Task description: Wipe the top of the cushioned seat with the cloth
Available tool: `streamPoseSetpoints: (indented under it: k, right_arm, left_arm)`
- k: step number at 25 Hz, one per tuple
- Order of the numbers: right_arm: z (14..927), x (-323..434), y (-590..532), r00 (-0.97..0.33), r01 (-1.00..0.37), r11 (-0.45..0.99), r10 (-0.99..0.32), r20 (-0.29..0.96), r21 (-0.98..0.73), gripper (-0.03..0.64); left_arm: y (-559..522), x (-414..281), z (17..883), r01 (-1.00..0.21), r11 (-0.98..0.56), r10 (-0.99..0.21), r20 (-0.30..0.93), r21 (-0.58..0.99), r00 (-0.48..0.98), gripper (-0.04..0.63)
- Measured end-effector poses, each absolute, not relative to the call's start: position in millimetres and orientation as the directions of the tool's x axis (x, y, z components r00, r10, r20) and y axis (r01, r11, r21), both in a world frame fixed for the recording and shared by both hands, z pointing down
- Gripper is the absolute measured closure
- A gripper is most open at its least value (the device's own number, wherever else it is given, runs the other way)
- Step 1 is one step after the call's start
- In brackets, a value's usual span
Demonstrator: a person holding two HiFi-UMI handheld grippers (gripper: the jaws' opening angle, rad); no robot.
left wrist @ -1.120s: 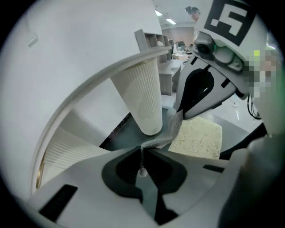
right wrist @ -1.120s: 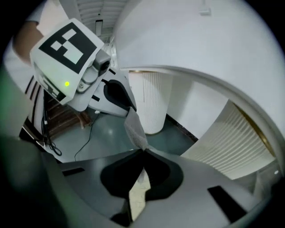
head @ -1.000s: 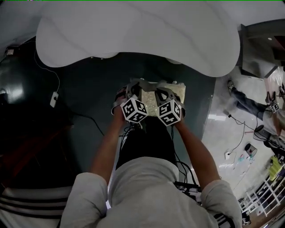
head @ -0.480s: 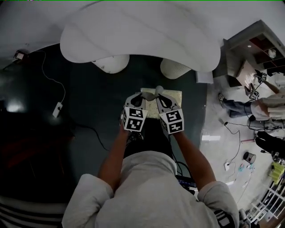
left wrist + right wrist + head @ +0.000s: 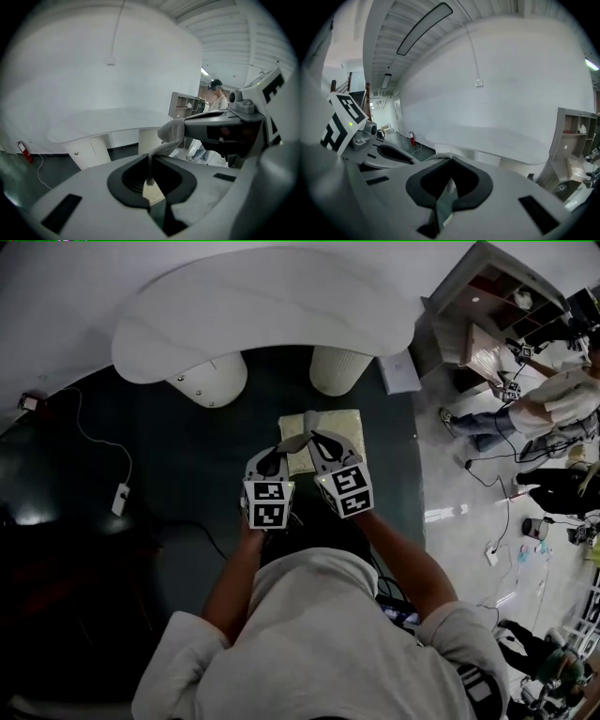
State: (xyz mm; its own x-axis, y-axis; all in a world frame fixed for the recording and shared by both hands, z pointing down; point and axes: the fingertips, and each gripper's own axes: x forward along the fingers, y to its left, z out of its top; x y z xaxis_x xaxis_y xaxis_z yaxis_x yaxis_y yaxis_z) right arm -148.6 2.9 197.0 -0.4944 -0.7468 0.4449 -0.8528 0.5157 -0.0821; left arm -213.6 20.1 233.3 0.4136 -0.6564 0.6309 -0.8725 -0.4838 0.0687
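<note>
1. Left tongs [image 5: 150,164]: jaws together, clamped on one end of the cloth [image 5: 171,135]. The grey fabric runs out of the seam of the jaws toward 1 o'clock.
2. Right tongs [image 5: 449,165]: jaws together, with a thin pale edge of the cloth pinched at the tips. In the left gripper view the other end of the cloth bunches at this tool's tip.
3. Cloth: stretched as a short band between the two tips, which stand just beside each other in the head view.
4. Cushioned seat [image 5: 343,424]: a pale square pad on the dark floor [image 5: 187,456]. It lies under the tips and reaches toward 12 o'clock from the person's hands. The frames do not show whether the cloth touches it.
5. Tabletop [image 5: 262,306]: white and curved, at 12 o'clock beyond the seat, carried on two round pedestals [image 5: 212,379].
6. Surroundings: a shelf unit [image 5: 473,310] at 2 o'clock, and a white cable with a plug [image 5: 120,497] at 9 o'clock.
</note>
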Motion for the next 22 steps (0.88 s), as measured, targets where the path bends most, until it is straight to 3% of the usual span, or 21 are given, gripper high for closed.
streamPoseSetpoints:
  k: [8,16,22]
  right_arm:
    - [158,-76,54,-0.471,-0.869,0.491,-0.786,0.4,-0.059,0.601]
    - [133,-4,122,-0.434,-0.887,0.462,-0.822,0.369,-0.014,0.603]
    - [128,27,186,-0.438,-0.885,0.466,-0.835,0.334,0.005,0.603]
  left_arm:
    - [57,-152,192,-0.85,-0.527,-0.69,0.583,-0.001,0.428,0.565]
    - [120,-87,154,-0.898,-0.435,-0.766,0.497,0.067,0.408,0.565]
    - [187,-51,155,-0.884,-0.466,-0.771,0.476,0.029,0.423,0.565]
